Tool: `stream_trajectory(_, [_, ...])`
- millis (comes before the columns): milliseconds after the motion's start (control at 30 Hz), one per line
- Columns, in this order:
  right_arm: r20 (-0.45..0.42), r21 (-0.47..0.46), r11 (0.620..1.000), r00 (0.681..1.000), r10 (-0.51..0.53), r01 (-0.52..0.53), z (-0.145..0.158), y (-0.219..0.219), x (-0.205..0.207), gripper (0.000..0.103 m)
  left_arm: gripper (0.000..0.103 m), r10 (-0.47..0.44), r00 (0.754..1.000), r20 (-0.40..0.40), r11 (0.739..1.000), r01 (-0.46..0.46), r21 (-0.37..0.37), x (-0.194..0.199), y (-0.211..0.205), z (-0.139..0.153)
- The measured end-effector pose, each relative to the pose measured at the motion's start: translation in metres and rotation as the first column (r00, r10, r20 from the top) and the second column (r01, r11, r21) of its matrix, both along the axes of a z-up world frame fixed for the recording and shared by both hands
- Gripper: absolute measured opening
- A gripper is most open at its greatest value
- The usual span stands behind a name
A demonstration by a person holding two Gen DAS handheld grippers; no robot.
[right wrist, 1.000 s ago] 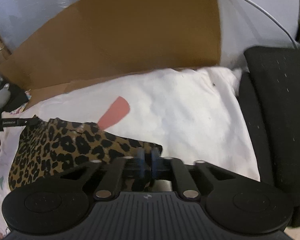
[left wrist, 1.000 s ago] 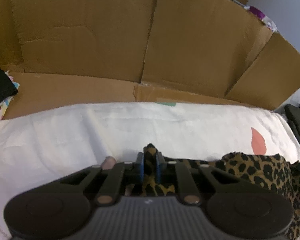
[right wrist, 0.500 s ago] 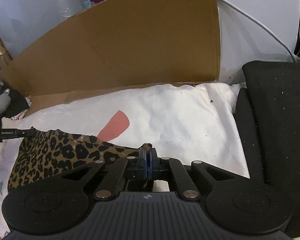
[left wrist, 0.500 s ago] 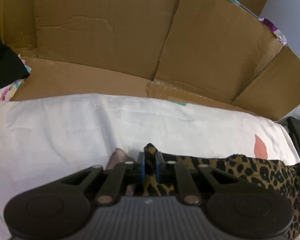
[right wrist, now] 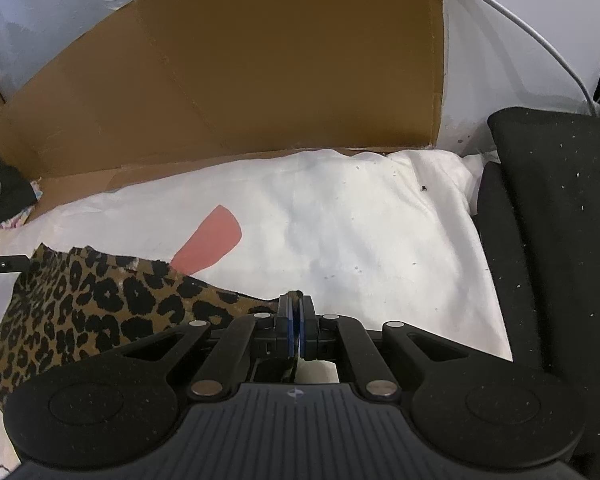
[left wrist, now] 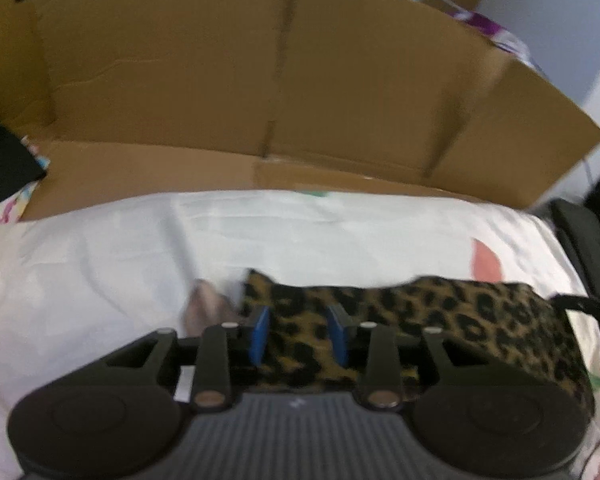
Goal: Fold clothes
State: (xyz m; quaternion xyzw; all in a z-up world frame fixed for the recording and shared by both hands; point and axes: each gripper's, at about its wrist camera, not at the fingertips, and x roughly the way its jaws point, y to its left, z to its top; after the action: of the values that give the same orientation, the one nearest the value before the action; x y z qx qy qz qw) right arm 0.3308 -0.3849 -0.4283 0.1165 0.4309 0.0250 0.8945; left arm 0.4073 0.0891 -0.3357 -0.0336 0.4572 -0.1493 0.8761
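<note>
No writing was legible. The left gripper (left wrist: 299, 334) was opening over the leopard-print garment (left wrist: 440, 320), pads clear of it; the right gripper (right wrist: 296, 322) pinched its edge. Bare white sheet (right wrist: 360, 232) stretched ahead to the cardboard (right wrist: 260, 80).

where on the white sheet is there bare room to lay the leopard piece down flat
Bare patch: white sheet between the leopard garment, the cardboard wall and the black cushion. Another stretch lies left of the garment, below the cardboard, in the left wrist view. Crowded: the near edge, under both claws.

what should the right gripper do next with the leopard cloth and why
Probably let go too. The left gripper is opening, its pads clear of the leopard print garment lying on the white sheet, while the right gripper pinches its corner.
</note>
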Motion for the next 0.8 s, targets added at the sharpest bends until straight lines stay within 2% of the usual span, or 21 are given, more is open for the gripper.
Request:
stream_trajectory(200, [0.002, 0.014, 1.0, 1.0, -0.019, 0.019, 0.001, -0.002, -0.001, 0.001, 0.036, -0.14, 0.99, 0.018, 0.99, 0.141, -0.023, -0.015, -0.042, 0.01])
stream_trajectory(333, [0.01, 0.014, 1.0, 1.0, -0.019, 0.019, 0.002, -0.003, -0.001, 0.001, 0.035, -0.226, 0.974, 0.035, 0.974, 0.226, 0.008, -0.027, -0.07, 0.008])
stream_trajectory(467, [0.028, 0.001, 0.999, 0.999, -0.035, 0.035, 0.005, -0.006, 0.0, 0.0, 0.037, -0.261, 0.965, 0.03, 0.965, 0.26, 0.013, -0.036, -0.083, 0.003])
stream_trajectory(633, [0.035, 0.0, 0.998, 0.998, -0.056, 0.056, 0.01, -0.014, 0.0, 0.0, 0.041, -0.299, 0.954, 0.036, 0.952, 0.296, 0.077, -0.035, -0.099, -0.01])
stream_trajectory(800, [0.072, 0.011, 1.0, 0.997, -0.007, 0.006, 0.024, -0.001, -0.007, 0.002, 0.043, -0.295, 0.953, 0.069, 0.953, 0.288, 0.092, -0.028, -0.102, -0.011])
